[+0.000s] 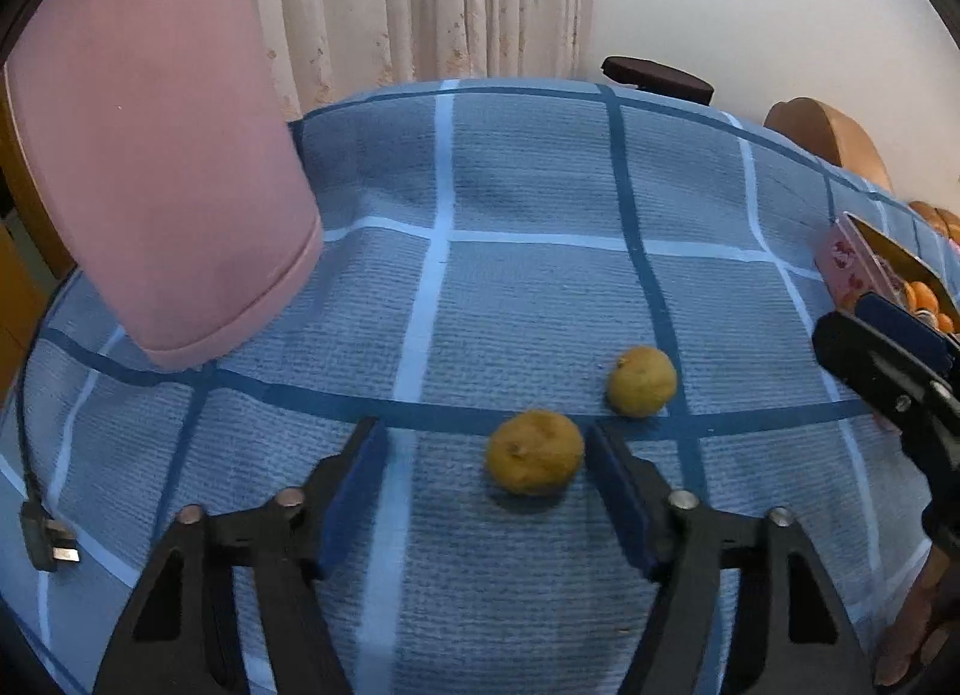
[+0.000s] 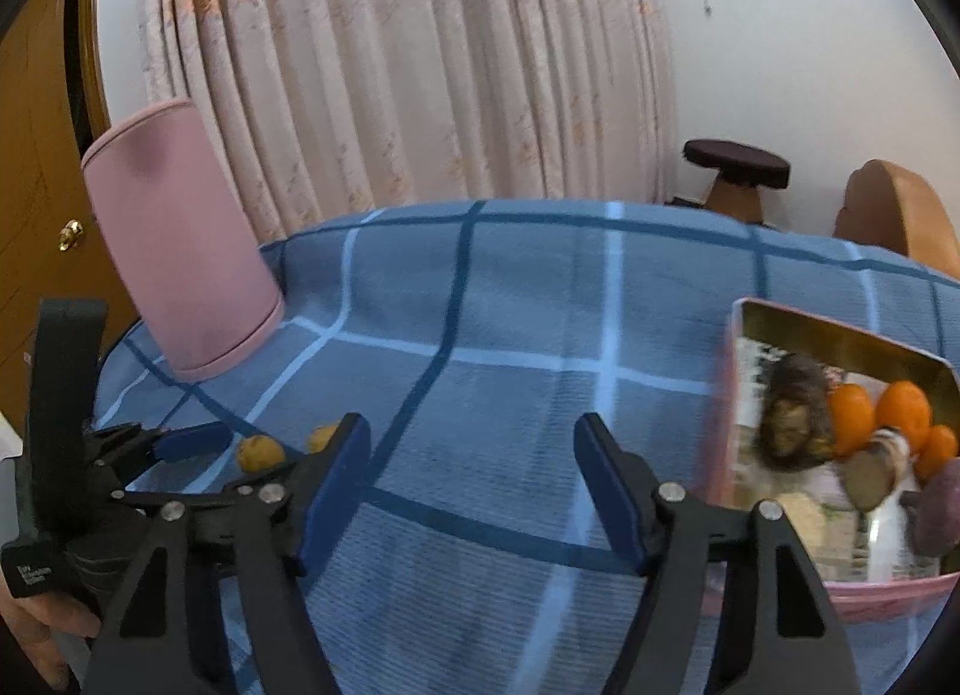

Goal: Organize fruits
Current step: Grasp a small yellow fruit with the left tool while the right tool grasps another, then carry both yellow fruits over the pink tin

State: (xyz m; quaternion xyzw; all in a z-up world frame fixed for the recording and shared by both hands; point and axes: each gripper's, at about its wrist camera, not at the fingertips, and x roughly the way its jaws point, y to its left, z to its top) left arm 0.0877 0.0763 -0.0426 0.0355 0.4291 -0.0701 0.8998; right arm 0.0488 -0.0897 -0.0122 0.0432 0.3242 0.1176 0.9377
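Two small yellow-brown fruits lie on the blue checked tablecloth. The nearer fruit sits between my left gripper's open jaws, close to the right pad. The second fruit lies just beyond, to the right. My left gripper is open and empty. My right gripper is open and empty above the cloth, left of a pink tin that holds oranges and brown fruits. Both yellow fruits show at the left of the right wrist view, beside the left gripper.
A pink cylindrical lampshade stands at the table's far left. A black plug and cord lie at the left edge. A dark stool and a tan chair stand beyond the table. Curtains hang behind.
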